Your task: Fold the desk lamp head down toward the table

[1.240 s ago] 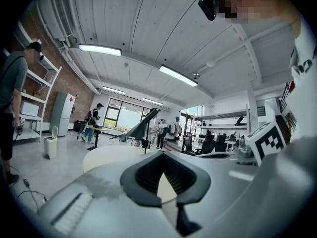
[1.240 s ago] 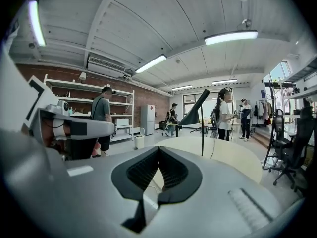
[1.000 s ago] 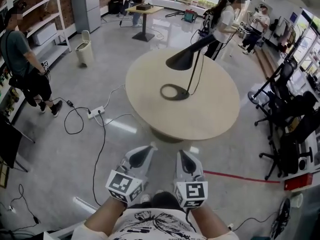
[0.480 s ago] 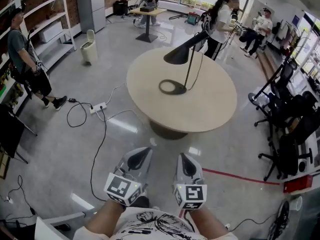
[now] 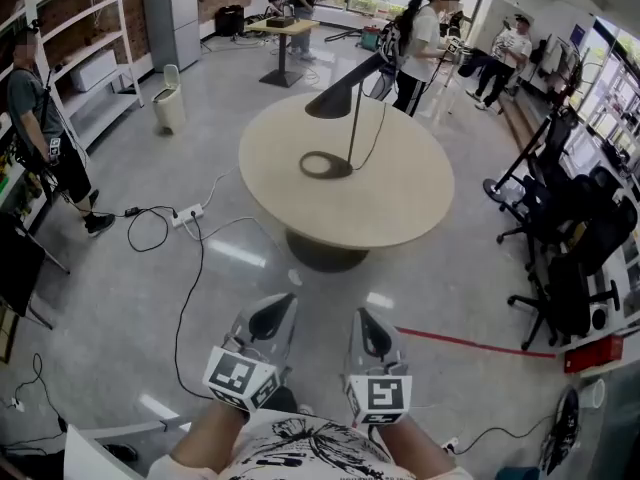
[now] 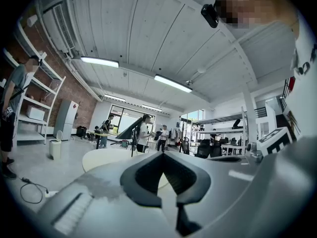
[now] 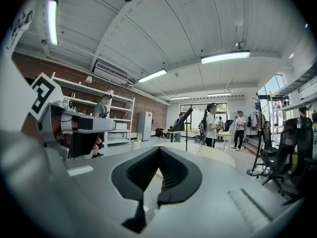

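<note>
A black desk lamp stands on a round beige table point(image 5: 400, 208) a few steps ahead. Its ring base point(image 5: 318, 165) lies on the tabletop, a thin stem point(image 5: 355, 118) rises upright, and the conical head point(image 5: 336, 98) juts out high to the left. The lamp point(image 6: 130, 130) shows small in the left gripper view, and likewise the lamp point(image 7: 182, 121) in the right gripper view. My left gripper point(image 5: 283, 299) and right gripper point(image 5: 361, 314) are held side by side close to my body, far short of the table. Both are shut with nothing in them.
People point(image 5: 415, 43) stand beyond the table and one person point(image 5: 40, 118) by the shelves at left. A power strip with cables point(image 5: 185, 217) lies on the floor at front left. Office chairs point(image 5: 570, 258) crowd the right. A red floor line point(image 5: 470, 343) runs at right.
The table and lamp have slid a little left and up in the head view. Both grippers keep their place, still shut. The lamp's pose is unchanged.
</note>
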A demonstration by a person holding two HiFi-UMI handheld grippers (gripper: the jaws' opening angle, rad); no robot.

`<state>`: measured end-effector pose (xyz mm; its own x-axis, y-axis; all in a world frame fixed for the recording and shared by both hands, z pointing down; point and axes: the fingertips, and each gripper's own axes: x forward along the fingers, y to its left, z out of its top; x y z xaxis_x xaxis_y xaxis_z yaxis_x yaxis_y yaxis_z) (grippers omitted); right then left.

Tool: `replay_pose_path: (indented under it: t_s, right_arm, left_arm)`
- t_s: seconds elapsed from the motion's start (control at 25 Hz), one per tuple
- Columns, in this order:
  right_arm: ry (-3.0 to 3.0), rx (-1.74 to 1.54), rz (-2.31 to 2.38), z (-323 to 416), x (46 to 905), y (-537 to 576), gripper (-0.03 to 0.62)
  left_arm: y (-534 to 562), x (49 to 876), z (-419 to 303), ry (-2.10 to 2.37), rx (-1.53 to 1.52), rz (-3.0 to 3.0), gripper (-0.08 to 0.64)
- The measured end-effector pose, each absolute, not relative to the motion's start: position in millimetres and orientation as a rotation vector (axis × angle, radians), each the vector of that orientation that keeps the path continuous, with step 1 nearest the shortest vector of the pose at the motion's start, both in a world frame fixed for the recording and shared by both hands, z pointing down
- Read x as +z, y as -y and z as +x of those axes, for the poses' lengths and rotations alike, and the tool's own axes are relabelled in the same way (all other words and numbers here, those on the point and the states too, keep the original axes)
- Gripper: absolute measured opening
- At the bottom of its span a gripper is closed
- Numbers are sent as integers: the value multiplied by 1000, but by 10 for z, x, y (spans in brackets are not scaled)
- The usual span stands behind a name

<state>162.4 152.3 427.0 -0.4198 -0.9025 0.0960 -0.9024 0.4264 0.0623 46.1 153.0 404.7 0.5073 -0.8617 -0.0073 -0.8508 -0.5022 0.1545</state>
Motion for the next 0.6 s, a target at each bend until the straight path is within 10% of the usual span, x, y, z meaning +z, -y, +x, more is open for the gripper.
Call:
replay_pose_path:
  t_s: [0.6]
  right_arm:
    - [2573, 10, 1596, 1670, 4265, -1694, 9]
  left_arm:
    - [-1720, 4010, 499, 1514, -126, 2614, 2]
